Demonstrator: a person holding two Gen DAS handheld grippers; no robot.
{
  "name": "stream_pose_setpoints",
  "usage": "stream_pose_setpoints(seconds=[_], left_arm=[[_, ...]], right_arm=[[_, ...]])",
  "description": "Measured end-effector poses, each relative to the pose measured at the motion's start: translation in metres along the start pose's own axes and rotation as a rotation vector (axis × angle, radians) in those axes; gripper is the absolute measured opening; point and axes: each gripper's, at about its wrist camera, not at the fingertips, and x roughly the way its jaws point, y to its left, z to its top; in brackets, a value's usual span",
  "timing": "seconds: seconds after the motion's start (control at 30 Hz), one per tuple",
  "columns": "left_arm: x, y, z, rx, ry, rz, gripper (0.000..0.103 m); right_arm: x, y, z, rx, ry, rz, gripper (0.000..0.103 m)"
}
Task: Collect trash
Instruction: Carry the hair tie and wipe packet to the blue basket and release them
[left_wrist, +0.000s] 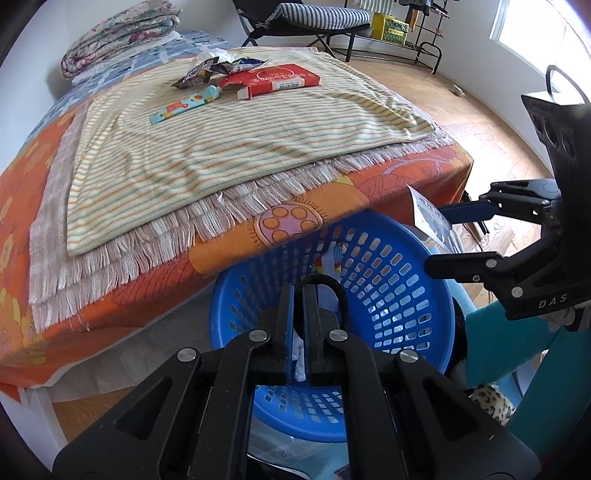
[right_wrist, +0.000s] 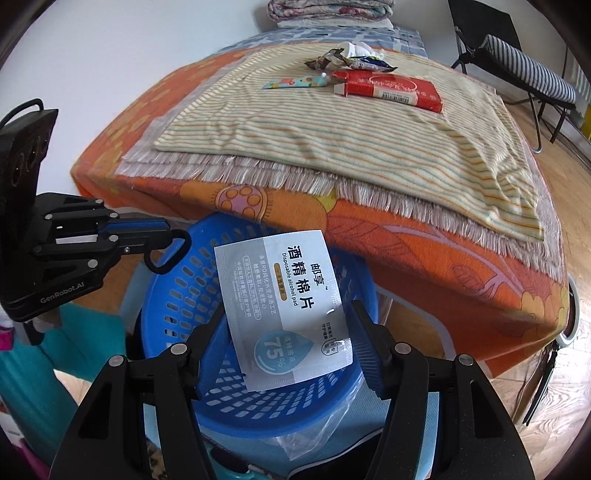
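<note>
Alcohol pad packet (right_wrist: 291, 310) is hanging pinched between my right tool's (right_wrist: 291, 332) half-spread fingers above the blue basket (right_wrist: 177, 295); I'm dropping it next. My left tool (left_wrist: 298, 314) is pressed together beside it, a black loop (left_wrist: 334, 291) at its tip.

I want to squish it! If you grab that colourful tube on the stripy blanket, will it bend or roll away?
The tube would probably bend: its flat crimped end and soft-looking body suggest thin plastic. It looks partly flattened, so it likely won't roll far on the striped blanket. It seems light for its size, so a gentle pinch should lift it.
</note>
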Motion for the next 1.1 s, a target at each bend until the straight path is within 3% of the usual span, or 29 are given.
stream_pose_setpoints(seconds=[0.3, 0.43, 0.47, 0.6, 0.97, 1.1], left_arm=[[0.004, -0.002, -0.004, 0.007, 0.013, -0.001, 0.002], [0.006, 0.000, -0.004, 0.000, 0.024, -0.002, 0.002], [0.007, 0.000, -0.004, 0.000, 0.028, 0.000, 0.005], [0.008, 0.001, -0.006, -0.004, 0.032, -0.001, 0.031], [0.009, 0.007, 0.002, -0.024, 0.043, -0.015, 0.032], [0.007, 0.012, 0.012, -0.039, 0.039, -0.029, 0.047]], right_arm=[[0.006, 0.001, -0.003, 0.006, 0.019, 0.003, 0.062], [0.008, 0.000, -0.003, 0.017, 0.027, 0.005, 0.066], [0.009, 0.000, -0.003, 0.017, 0.027, 0.006, 0.067], [0.010, -0.001, -0.003, 0.020, 0.030, 0.005, 0.067], [0.007, -0.006, 0.002, 0.041, 0.016, 0.020, 0.067], [0.003, -0.011, 0.010, 0.058, -0.002, 0.026, 0.068]])
